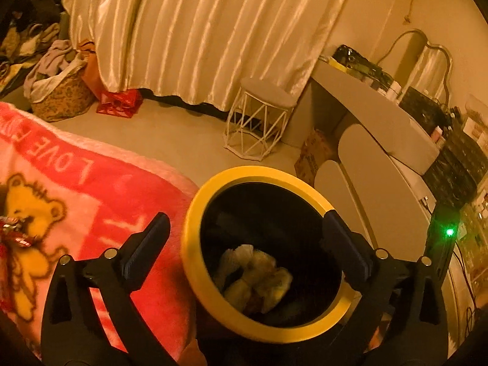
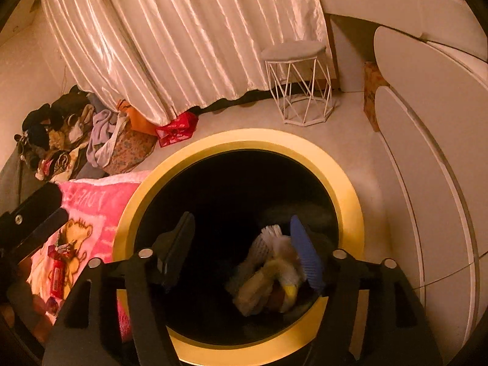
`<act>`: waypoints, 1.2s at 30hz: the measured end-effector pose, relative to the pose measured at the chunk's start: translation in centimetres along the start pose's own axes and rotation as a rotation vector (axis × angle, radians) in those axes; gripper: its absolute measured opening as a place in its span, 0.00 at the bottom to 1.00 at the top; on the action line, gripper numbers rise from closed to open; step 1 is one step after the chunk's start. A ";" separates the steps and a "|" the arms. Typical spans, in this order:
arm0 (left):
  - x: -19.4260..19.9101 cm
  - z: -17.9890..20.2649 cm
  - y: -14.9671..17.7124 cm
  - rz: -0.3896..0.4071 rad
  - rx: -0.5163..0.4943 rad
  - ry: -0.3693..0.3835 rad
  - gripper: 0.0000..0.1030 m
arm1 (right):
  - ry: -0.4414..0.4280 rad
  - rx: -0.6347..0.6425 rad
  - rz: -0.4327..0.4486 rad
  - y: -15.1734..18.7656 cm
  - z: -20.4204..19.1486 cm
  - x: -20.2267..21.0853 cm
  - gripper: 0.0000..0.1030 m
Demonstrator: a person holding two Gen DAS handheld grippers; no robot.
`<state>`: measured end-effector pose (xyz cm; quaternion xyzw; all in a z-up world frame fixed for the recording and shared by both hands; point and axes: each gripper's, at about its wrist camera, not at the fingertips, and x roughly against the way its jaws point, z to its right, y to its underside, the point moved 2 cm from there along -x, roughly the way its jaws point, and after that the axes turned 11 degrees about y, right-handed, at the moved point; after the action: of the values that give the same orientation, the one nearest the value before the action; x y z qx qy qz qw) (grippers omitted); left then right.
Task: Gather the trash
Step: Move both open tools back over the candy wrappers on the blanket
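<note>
Lying binned below right hand-held gripper [image 2: 241, 251]: crumpled trash [image 2: 268, 277]

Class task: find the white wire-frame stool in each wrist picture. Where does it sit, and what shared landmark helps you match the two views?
Left wrist: the stool stands at centre, above the bin.
Right wrist: the stool stands upper right of centre, above the bin.
Shared landmark: the yellow-rimmed bin below it in both.
</note>
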<state>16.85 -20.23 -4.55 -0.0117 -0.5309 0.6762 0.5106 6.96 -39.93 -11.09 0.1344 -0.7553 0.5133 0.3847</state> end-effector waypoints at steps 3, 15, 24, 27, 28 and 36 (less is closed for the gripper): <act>1.0 -0.2 0.2 0.013 0.004 -0.024 0.90 | -0.006 0.012 0.029 0.0 -0.4 0.5 0.66; 5.2 -1.1 1.2 0.073 0.000 -0.120 0.90 | -0.056 0.077 0.094 0.1 -2.4 1.7 0.70; 8.2 -1.7 1.3 0.125 -0.015 -0.164 0.90 | -0.096 0.148 0.115 1.0 -5.0 2.7 0.70; 9.0 -2.0 1.3 0.136 -0.012 -0.176 0.90 | -0.113 0.163 0.123 1.1 -5.7 3.2 0.70; 9.2 -2.1 1.4 0.139 -0.011 -0.179 0.90 | -0.122 0.170 0.126 1.1 -5.9 3.4 0.70; 11.1 -3.3 1.8 0.164 0.019 -0.205 0.90 | -0.186 0.234 0.128 2.0 -8.5 4.6 0.71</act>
<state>12.19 -9.99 -1.44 0.0190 -0.5712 0.7183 0.3968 6.47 -30.67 -7.63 0.1766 -0.7299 0.6065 0.2613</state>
